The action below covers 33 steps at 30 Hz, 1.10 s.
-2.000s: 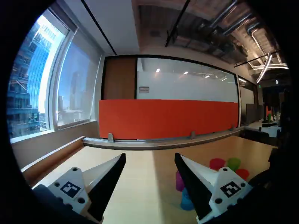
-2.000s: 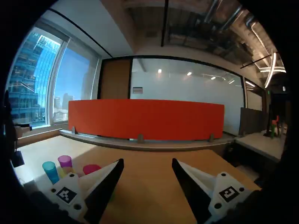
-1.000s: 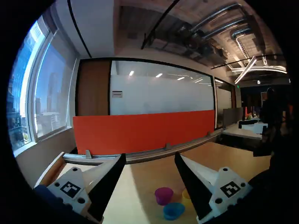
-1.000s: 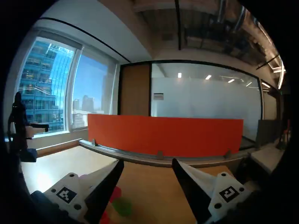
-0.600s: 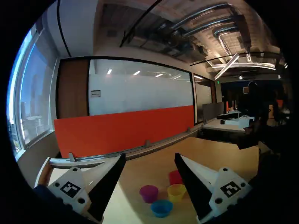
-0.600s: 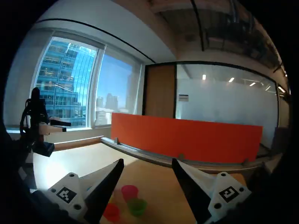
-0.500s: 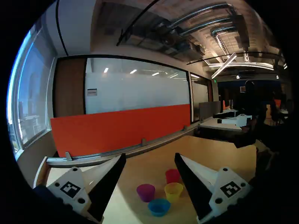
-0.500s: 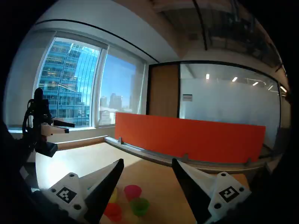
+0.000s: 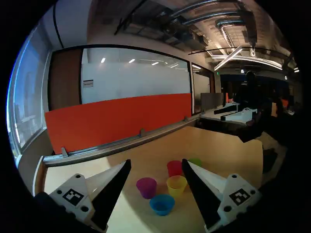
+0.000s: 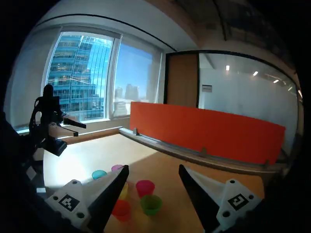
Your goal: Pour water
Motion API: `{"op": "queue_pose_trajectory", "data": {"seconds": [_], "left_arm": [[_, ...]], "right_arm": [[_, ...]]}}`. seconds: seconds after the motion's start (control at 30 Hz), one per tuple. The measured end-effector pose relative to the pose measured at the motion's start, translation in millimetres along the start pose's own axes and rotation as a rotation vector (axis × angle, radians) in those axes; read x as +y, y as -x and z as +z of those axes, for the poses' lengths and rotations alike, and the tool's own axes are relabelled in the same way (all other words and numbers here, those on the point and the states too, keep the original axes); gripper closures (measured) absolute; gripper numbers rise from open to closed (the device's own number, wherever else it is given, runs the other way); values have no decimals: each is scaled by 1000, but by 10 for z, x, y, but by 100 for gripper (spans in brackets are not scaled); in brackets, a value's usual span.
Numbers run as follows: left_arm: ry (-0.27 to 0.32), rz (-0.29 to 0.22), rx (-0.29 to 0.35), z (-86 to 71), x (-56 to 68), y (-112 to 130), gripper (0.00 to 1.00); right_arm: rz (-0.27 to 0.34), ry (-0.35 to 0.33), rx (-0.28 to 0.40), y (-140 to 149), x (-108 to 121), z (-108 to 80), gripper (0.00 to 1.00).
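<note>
Several small coloured cups stand close together on the wooden table [image 9: 217,147]. In the left gripper view, a purple cup [image 9: 146,187], a blue cup [image 9: 162,204], a yellow cup [image 9: 176,185] and a red cup [image 9: 174,167] sit just beyond my open left gripper [image 9: 155,160]; a green cup [image 9: 195,161] peeks past the right finger. In the right gripper view, a pink cup [image 10: 144,188] and a green cup [image 10: 151,204] lie between the fingers of my open right gripper [image 10: 153,166], with a red cup [image 10: 121,209] and a teal cup [image 10: 99,174] to their left. Neither gripper holds anything.
An orange divider panel [image 9: 116,116] on a metal rail runs along the table's far edge. Large windows [image 10: 81,77] are on one side. The left gripper [image 10: 74,129] shows far left in the right gripper view; the right gripper [image 9: 233,112] shows far right in the left gripper view.
Both grippers have turned toward the cups and tipped down a little. The cups now sit between or just beyond the fingers of each. Both stay open.
</note>
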<state>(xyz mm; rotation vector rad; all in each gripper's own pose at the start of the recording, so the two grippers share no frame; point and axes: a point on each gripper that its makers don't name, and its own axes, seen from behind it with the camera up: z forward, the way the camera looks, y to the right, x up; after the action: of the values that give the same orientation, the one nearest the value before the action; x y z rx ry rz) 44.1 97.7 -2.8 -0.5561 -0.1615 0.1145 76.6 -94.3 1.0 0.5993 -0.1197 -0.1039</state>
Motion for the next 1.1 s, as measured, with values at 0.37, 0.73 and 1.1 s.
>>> {"op": "queue_pose_trajectory", "data": {"seconds": [0.37, 0.73, 1.1], "left_arm": [[30, 5, -42, 115, -71, 229, 4], [76, -14, -112, 262, -35, 676, 3], [96, -44, -179, 364, -14, 1107, 3]], "right_arm": [[-8, -25, -65, 259, 36, 119, 1], [1, -62, -137, 657, 9, 305, 1], [-2, -74, -200, 1034, 6, 491, 1]]}}
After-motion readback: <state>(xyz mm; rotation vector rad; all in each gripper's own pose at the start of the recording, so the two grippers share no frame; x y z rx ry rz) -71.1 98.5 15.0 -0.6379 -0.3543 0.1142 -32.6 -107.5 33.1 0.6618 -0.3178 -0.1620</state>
